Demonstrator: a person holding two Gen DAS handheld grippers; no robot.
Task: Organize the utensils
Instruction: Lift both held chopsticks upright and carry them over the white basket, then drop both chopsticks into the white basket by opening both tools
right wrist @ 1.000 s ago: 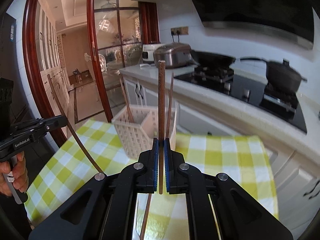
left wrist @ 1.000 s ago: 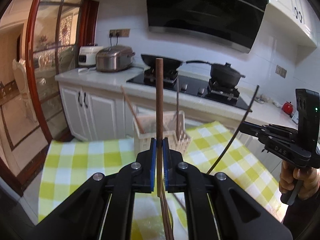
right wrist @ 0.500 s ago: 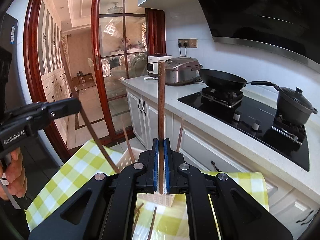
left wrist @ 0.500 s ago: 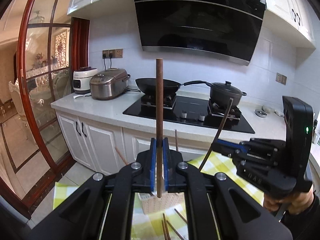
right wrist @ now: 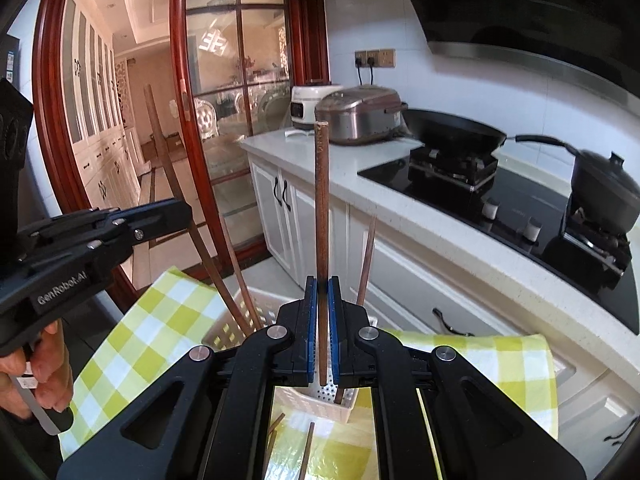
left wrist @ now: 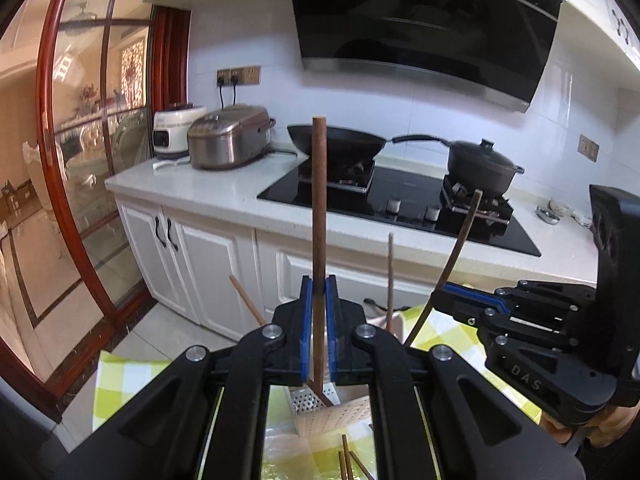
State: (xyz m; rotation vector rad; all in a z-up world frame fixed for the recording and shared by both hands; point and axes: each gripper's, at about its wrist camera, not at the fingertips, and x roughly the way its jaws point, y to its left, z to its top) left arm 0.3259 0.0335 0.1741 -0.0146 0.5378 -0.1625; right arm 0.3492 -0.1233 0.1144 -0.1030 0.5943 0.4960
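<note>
Nearest, your left gripper (left wrist: 319,300) and right gripper (right wrist: 322,300) each pinch one upright chopstick (left wrist: 319,216) (right wrist: 321,208), jaws closed on it. Lower both vertically into the white slotted holder (right wrist: 240,320) directly below. Beyond: two chopsticks already inside, two or three loose on the checked cloth (right wrist: 132,340).

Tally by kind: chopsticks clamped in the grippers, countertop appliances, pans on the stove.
Clamped chopsticks: 2 (left-held chopstick in left gripper, right-held chopstick in right gripper)
Countertop appliances: 2 (steel rice cooker, white appliance)
Pans on the stove: 2 (black wok, lidded black pot)
Total: 6
</note>
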